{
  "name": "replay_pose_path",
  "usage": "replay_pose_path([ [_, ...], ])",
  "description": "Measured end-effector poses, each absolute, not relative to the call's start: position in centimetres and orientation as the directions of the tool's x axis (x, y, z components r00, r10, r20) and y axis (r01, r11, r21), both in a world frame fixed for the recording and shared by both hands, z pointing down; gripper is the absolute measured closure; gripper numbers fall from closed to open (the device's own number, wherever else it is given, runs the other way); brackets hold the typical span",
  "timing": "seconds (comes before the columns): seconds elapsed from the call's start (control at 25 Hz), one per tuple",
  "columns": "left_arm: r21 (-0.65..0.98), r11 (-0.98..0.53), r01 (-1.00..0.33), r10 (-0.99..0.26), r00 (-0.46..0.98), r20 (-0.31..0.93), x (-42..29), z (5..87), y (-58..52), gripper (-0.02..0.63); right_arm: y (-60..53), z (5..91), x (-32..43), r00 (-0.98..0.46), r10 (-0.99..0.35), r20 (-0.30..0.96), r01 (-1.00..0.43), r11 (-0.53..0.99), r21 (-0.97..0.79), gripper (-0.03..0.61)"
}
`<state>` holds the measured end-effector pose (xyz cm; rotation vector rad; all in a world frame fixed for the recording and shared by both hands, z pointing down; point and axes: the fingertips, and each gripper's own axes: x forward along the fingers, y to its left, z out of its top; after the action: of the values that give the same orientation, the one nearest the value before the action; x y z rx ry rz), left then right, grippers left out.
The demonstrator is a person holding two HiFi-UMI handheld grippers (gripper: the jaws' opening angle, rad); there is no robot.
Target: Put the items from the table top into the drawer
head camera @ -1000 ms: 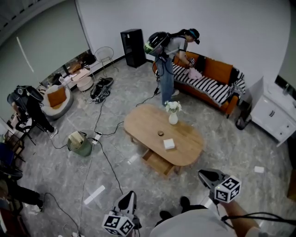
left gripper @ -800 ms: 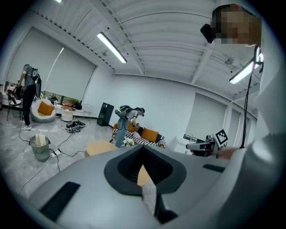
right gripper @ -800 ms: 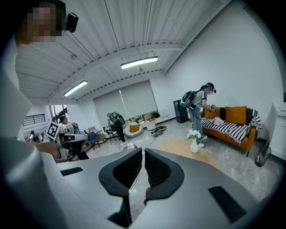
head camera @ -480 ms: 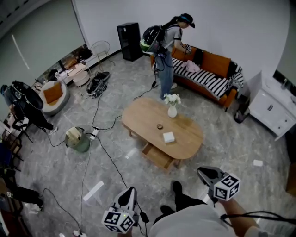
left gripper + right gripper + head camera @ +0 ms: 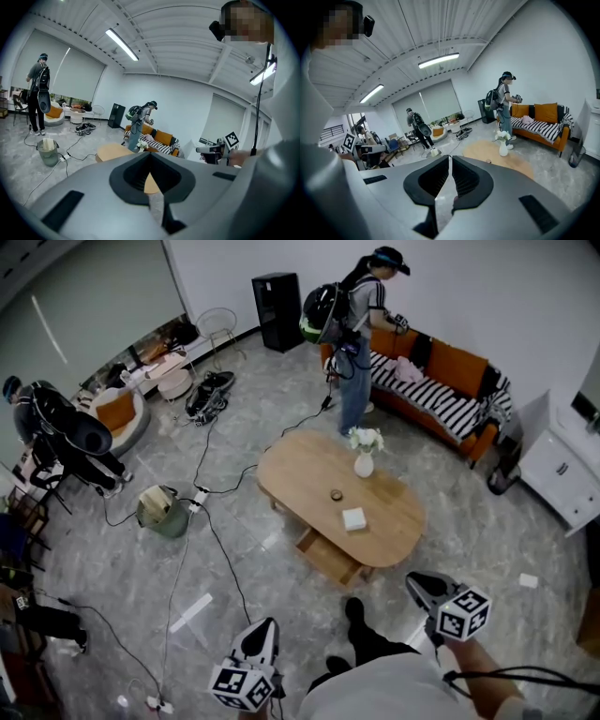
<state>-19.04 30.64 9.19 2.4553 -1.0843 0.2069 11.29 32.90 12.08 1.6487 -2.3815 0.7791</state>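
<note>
Both empty, jaws together: left hand-held gripper (image 5: 266, 625), right hand-held gripper (image 5: 413, 582) | white square box (image 5: 354, 518) on table (image 5: 298, 474)

Vase (image 5: 364, 464), round dish (image 5: 336, 495) and white box (image 5: 353, 518) stand on the table (image 5: 295, 474); drawer (image 5: 328, 560) open below.

Open floor (image 5: 281, 606) leads up to the bench (image 5: 300, 474), crossed only by a black cable (image 5: 227, 563). The open drawer (image 5: 328, 559) juts from its near side. Atop, a vase (image 5: 364, 463) stands tall at the far edge; a person (image 5: 361, 343) stands beyond.
</note>
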Motion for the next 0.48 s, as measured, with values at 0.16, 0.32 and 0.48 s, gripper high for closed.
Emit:
replay_pose_path([
  [0.16, 0.34, -0.573, -0.746, -0.676, 0.665, 0.319, -18.7, 9.5, 28.3, 0.614, 29.7, 12.4, 12.0, -0.407, -0.824, 0.394, -0.897, 0.279, -0.342, 0.534],
  [0.32, 0.339, -0.552, -0.762, -0.688, 0.646, 0.33, -18.1, 9.4, 25.6, 0.614, 26.5, 12.7, 13.0, -0.421, -0.813, 0.403, -0.892, 0.289, -0.348, 0.534],
  [0.48, 0.337, -0.542, -0.77, -0.692, 0.637, 0.341, -17.2, 9.8, 23.0, 0.614, 23.6, 13.3, 13.9, -0.434, -0.798, 0.418, -0.887, 0.299, -0.35, 0.534],
])
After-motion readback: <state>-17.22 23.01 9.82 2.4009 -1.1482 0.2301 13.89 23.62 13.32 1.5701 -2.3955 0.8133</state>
